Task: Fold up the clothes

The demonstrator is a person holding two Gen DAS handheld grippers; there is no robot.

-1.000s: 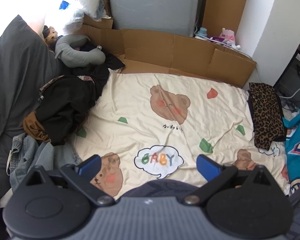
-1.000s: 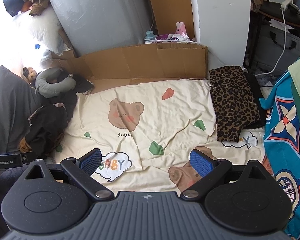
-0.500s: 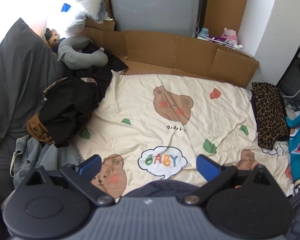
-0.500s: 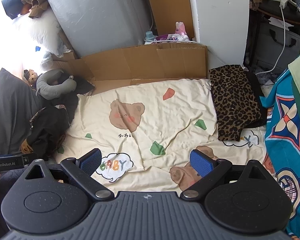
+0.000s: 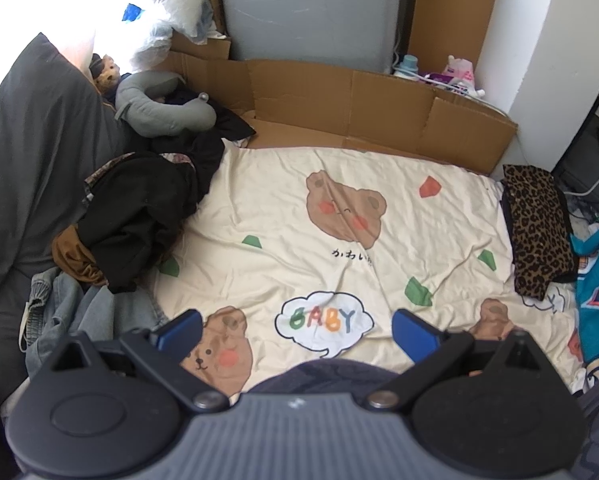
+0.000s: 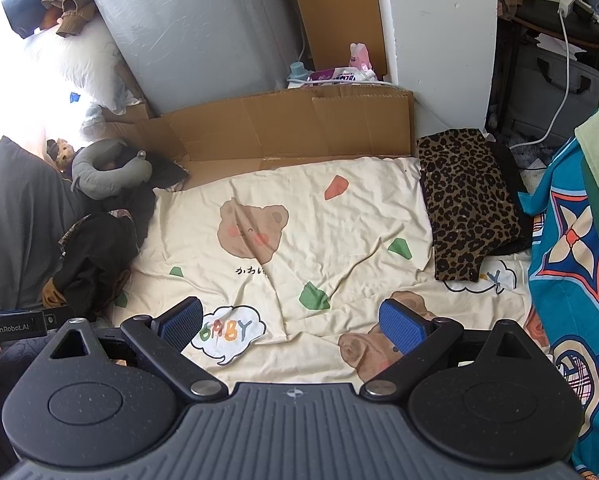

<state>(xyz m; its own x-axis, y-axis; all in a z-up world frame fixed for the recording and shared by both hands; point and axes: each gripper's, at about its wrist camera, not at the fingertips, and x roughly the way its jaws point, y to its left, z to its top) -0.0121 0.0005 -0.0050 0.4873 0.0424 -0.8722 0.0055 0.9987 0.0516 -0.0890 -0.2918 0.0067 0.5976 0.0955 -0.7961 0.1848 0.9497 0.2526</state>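
Clothes — dark heap (image 5: 139, 216) at the bear sheet's (image 5: 339, 216) left edge, leopard piece (image 6: 467, 204) folded at right. Left tongs (image 5: 297, 330) and right tongs (image 6: 291, 320) spread wide, empty. Advice — lift one garment only, spread flat mid-sheet.

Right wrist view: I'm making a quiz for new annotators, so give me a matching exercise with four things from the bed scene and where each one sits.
Things:
1. leopard-print garment
2. black clothes pile
3. grey neck pillow
4. cardboard

Places:
A. standing along the far edge of the bear sheet
B. right edge of the sheet, folded flat
C. far left corner, beyond the pile
D. left edge of the sheet, crumpled

Pairs: 1-B, 2-D, 3-C, 4-A
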